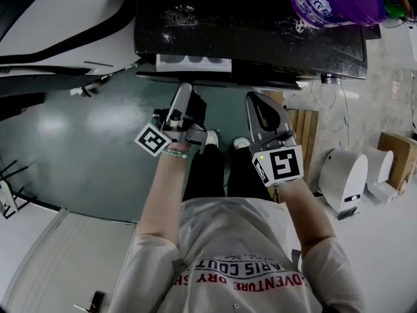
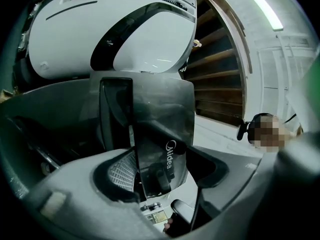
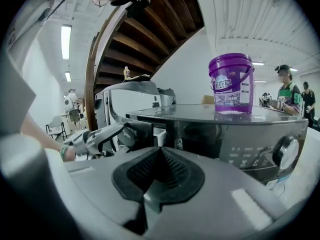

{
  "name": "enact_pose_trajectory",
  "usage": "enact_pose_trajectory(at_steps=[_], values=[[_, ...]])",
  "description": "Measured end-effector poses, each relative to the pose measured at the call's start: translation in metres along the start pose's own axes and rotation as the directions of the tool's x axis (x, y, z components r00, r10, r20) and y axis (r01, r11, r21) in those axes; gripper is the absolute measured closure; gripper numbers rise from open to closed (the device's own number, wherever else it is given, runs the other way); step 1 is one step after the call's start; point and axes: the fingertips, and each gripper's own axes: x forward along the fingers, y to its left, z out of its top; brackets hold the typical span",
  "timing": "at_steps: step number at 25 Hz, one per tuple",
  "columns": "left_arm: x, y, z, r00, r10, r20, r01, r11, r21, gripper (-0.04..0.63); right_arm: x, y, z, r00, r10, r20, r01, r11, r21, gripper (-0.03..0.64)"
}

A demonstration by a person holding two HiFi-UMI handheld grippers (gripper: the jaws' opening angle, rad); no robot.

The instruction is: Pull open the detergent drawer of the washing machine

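Observation:
The dark washing machine (image 1: 247, 38) fills the top of the head view. Its detergent drawer (image 1: 192, 62) stands a little way out, and its white compartments show. My left gripper (image 1: 184, 93) reaches up to the drawer's front. In the left gripper view the glossy drawer front (image 2: 162, 129), printed "Midea", stands between the jaws of my left gripper (image 2: 165, 176), whose pads lie against it. My right gripper (image 1: 256, 103) hangs free below the machine's front edge. In its own view my right gripper (image 3: 160, 176) has its pads together, with nothing between them.
A purple bucket (image 1: 335, 2) stands on the machine's top at the right. A white machine (image 1: 58, 18) stands to the left. Wooden slats (image 1: 303, 135), a white appliance (image 1: 342, 178) and a cardboard box (image 1: 397, 155) are on the right. People (image 3: 290, 91) stand in the background.

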Motion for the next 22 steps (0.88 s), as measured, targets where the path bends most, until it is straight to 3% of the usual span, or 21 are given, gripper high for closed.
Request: enact_pose_trajectory(at_steps=[22], values=[[-0.075, -0.032, -0.033, 1.000, -0.006, -0.023, 0.006, 1.000, 0.000, 0.295, -0.040, 0.041, 0.012, 0.997, -0.011, 0.075, 0.018, 0.995, -0.099, 0.617]])
